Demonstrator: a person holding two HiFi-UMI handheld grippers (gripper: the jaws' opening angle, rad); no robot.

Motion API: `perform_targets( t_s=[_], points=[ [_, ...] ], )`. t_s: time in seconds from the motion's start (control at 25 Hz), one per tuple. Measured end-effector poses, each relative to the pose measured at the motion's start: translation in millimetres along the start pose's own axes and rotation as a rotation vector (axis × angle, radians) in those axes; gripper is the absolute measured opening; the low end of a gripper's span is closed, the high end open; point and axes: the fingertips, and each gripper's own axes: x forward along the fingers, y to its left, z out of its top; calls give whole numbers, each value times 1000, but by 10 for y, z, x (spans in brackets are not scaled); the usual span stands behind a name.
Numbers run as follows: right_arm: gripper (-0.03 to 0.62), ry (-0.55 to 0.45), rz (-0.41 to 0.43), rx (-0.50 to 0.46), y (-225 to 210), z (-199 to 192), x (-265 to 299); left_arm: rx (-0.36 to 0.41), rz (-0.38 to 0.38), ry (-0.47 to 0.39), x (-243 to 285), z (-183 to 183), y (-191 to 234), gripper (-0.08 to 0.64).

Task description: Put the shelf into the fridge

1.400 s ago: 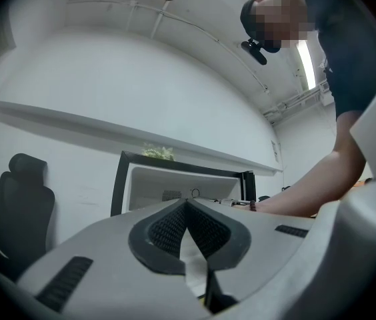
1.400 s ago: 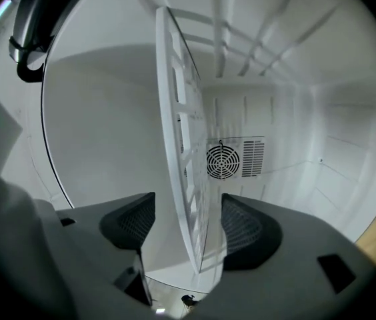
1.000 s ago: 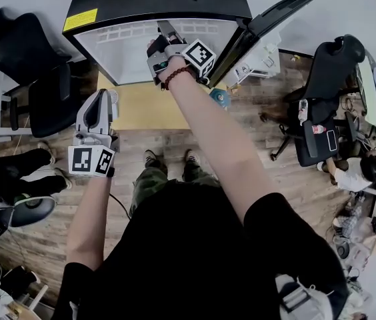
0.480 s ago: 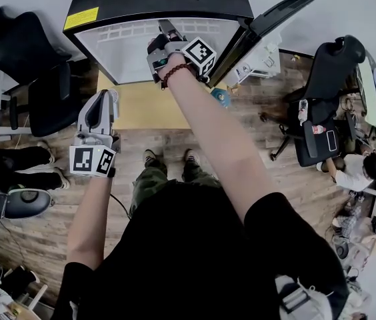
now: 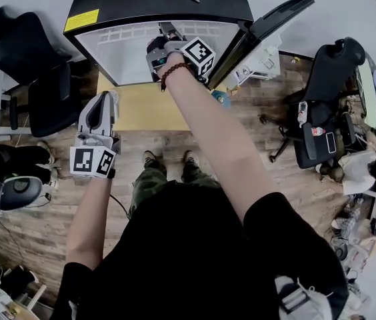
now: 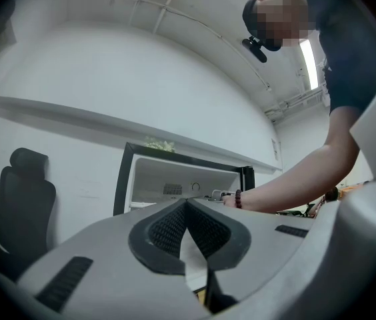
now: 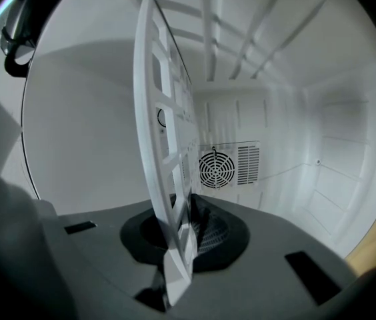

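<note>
**Shelf pinched at its near edge, inside the fridge cavity**

The right gripper (image 7: 181,227) is clamped on the white, moulded-plastic lattice shelf (image 7: 158,145). Its black ribbed pads (image 7: 209,235) press on both faces of the near rim. From the fingers the shelf runs straight ahead into the white, smooth-walled fridge (image 7: 321,145), towards the round fan grille (image 7: 216,169) and the slotted vent on the back wall. Flat moulded ridges line the wall beyond the fingertips. Whether the shelf's far edge rests on any of them cannot be told.

The shelf looks light and stiff: thin bars, open rectangular cells and a thicker border. Its hard, glossy plastic is probably slippery under the pads, and held by one edge it will tend to lever downwards. The thick rim, near the middle of the front edge, is the sounder place to hold, since the thin inner bars could flex or snap. Twisting it against the walls could crack a bar, so it wants to slide in flat.

The left gripper (image 5: 103,99) hangs well short of the fridge. Its dark textured pads (image 6: 168,229) are together with nothing between them.
</note>
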Motion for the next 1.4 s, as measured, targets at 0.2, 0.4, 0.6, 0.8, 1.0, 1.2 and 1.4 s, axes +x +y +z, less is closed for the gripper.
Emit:
perform_targets(
  t_s=[0.2, 0.4, 0.6, 0.8, 1.0, 1.2, 1.4],
  points=[
    [41, 16, 13, -16, 18, -10, -2, 2, -6, 0, 39, 19, -9, 20],
    [38, 7, -11, -20, 12, 1, -9, -3, -8, 7, 32, -20, -38, 20],
    [34, -16, -35, -18, 23, -13, -43, -4, -2, 3, 28, 4, -19, 20],
    [35, -16, -27, -19, 27, -31, -115, -3, -3, -3, 37, 18, -11, 20],
    [35, -13, -22, -27, 30, -55, -191, -5, -11, -9, 64, 28, -33, 20],
    [35, -9, -28, -26, 47, -115, -289, -4, -11, -22, 87, 59, -37, 20],
    [35, -16, -34, -37, 74, -153, -380, -9, -16, -28, 70, 81, -83, 20]
  ],
)
